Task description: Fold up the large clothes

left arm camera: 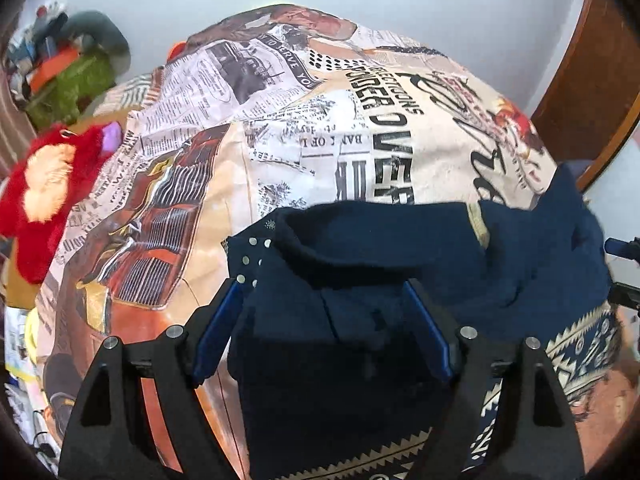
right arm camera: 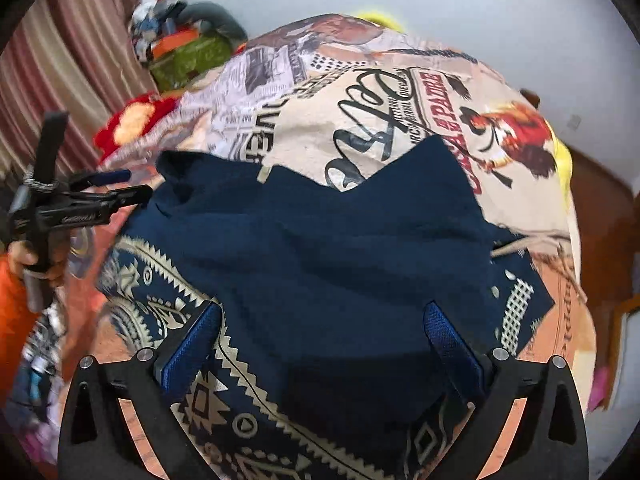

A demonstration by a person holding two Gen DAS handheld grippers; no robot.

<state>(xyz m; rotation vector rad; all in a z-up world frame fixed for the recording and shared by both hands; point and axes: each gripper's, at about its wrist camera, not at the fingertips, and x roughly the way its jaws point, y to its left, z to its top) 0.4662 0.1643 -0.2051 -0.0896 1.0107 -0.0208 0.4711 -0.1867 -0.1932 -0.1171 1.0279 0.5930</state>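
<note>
Right wrist: navy garment [right arm camera: 320, 248] edge lies folded (bedspread [right arm camera: 400, 92] bare beyond).

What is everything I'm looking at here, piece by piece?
navy garment: one, dark blue with a cream zigzag pattern, lying rumpled on the bed nearest the cameras.
bedspread: one, cream and orange with newspaper and car prints, covering the bed.
red plush toy: one, red with a cream patch, at the bed's left edge.
pile of items: one heap, green, orange and grey, in the far left corner.
curtain: one, striped pink and beige, on the left.
wooden furniture: one piece, brown, on the right.
left tool: black with blue pads, open over the garment.
right tool: black with blue pads, open over the garment.
hand: one, holding the left tool.
</note>
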